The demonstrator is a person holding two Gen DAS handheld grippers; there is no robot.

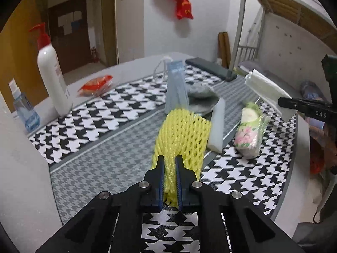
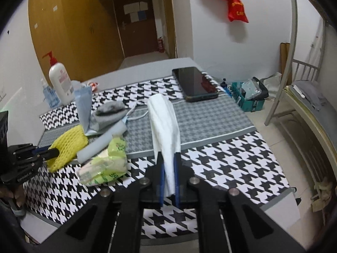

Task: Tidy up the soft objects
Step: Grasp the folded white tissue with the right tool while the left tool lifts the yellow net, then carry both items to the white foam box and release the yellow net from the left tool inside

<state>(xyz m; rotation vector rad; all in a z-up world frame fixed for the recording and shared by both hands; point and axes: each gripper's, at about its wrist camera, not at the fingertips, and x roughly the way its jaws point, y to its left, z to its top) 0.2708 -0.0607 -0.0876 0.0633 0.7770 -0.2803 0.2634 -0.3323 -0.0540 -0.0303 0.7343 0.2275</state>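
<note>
Left tool: my left tool [image 1: 170,164] is clamped on the near end of the yellow foam net [image 1: 183,135], close to the desk's near edge.
Right tool: my right tool [image 2: 168,164] pinches the white folded cloth [image 2: 163,113], which sticks out ahead of it over the houndstooth mat [image 2: 231,164].
Beside the net: a white foam strip [image 1: 218,124] lies just beside it, and a green wrapped packet [image 1: 249,132] is near that on the mat.
Middle of desk: a grey sock [image 1: 200,93] and a blue face mask [image 1: 175,84] crowd just beyond the net's far end.
Far edge: a black phone [image 2: 194,83] lies flat there.
Far left corner: a white pump bottle [image 1: 53,73], a blue spray bottle [image 1: 25,109] and a red snack pack [image 1: 95,85] stand well apart from the pile.
</note>
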